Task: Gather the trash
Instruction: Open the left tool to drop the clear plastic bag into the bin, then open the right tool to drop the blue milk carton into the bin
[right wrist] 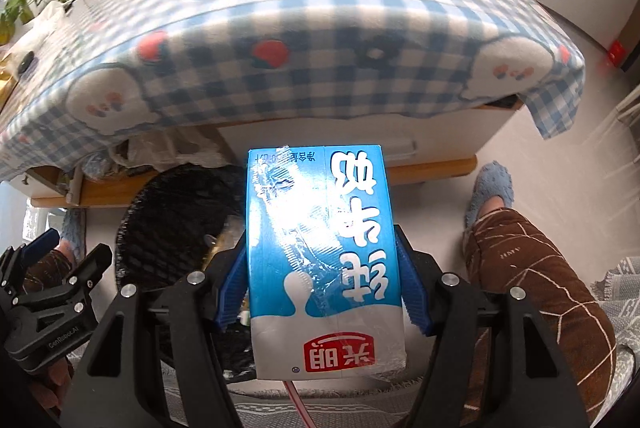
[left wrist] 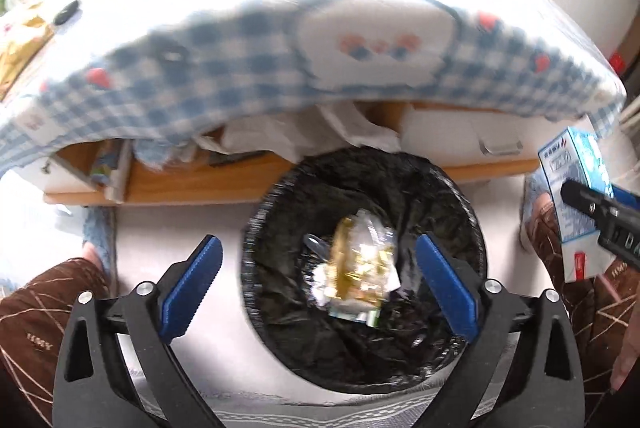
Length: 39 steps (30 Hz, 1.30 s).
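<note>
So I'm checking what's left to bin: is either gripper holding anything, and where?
The right gripper grips the milk carton by its two narrow sides. The left gripper is open and empty.

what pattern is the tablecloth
Blue-and-white checks on the tablecloth, clearest in the right wrist view.

The right gripper [right wrist: 324, 292] clamps a blue-and-white milk carton [right wrist: 324, 260] upside down at centre. At nine o'clock a black-lined trash bin [right wrist: 172, 224] stands under the checked tablecloth [right wrist: 304, 68]. The left gripper [right wrist: 60, 268] shows at eight o'clock.
</note>
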Each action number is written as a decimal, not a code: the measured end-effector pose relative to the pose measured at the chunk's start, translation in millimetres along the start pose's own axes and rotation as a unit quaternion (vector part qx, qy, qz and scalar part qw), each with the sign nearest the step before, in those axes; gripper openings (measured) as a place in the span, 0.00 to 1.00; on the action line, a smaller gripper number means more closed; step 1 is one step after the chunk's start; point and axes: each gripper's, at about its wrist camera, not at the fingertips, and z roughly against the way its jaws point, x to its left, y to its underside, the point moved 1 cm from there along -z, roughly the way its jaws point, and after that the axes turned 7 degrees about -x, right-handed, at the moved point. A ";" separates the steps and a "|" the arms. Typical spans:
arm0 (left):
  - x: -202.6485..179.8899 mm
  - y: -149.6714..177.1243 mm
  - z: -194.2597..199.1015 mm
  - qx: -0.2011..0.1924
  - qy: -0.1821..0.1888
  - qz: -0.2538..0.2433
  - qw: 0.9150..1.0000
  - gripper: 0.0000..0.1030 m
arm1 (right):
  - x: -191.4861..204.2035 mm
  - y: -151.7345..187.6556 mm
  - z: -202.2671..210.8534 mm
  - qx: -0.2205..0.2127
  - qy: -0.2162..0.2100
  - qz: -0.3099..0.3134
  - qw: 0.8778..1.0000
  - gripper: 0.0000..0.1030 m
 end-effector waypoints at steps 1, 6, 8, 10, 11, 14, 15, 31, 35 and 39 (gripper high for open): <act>6.4 -1.4 3.2 -0.002 -0.001 0.004 1.000 0.94 | 6.9 -0.3 1.7 -0.003 -0.002 0.005 1.000 0.60; 39.7 -7.3 16.1 -0.007 -0.015 0.016 1.000 0.94 | 37.9 -1.3 2.6 -0.007 -0.012 0.026 1.000 0.60; 52.2 -9.3 19.1 -0.005 -0.016 0.022 1.000 0.94 | 49.5 -1.4 1.9 -0.005 -0.015 0.029 0.999 0.60; 63.6 -9.2 23.1 -0.007 -0.025 0.025 0.999 0.94 | 60.1 -0.4 -1.5 0.000 -0.018 0.030 0.999 0.60; 68.3 -8.9 24.3 -0.007 -0.027 0.023 0.999 0.94 | 66.3 0.0 -3.8 0.003 -0.022 0.031 0.999 0.60; 82.9 -6.9 26.5 -0.002 -0.036 0.020 0.999 0.94 | 85.2 0.9 -7.9 0.006 -0.025 0.040 0.999 0.60; 87.8 -6.1 27.0 -0.001 -0.039 0.020 0.999 0.94 | 91.4 1.8 -9.7 0.007 -0.028 0.043 0.999 0.60; 145.4 17.1 -0.9 0.033 -0.041 0.067 0.996 0.94 | 143.4 14.7 -43.0 0.023 -0.032 0.063 0.997 0.60; 146.6 17.2 -6.2 0.036 -0.039 0.069 0.996 0.94 | 144.0 16.4 -46.2 0.024 -0.034 0.066 0.997 0.60; 141.6 17.5 -9.0 0.035 -0.038 0.059 0.997 0.94 | 145.3 16.0 -45.6 0.020 -0.033 0.071 0.997 0.69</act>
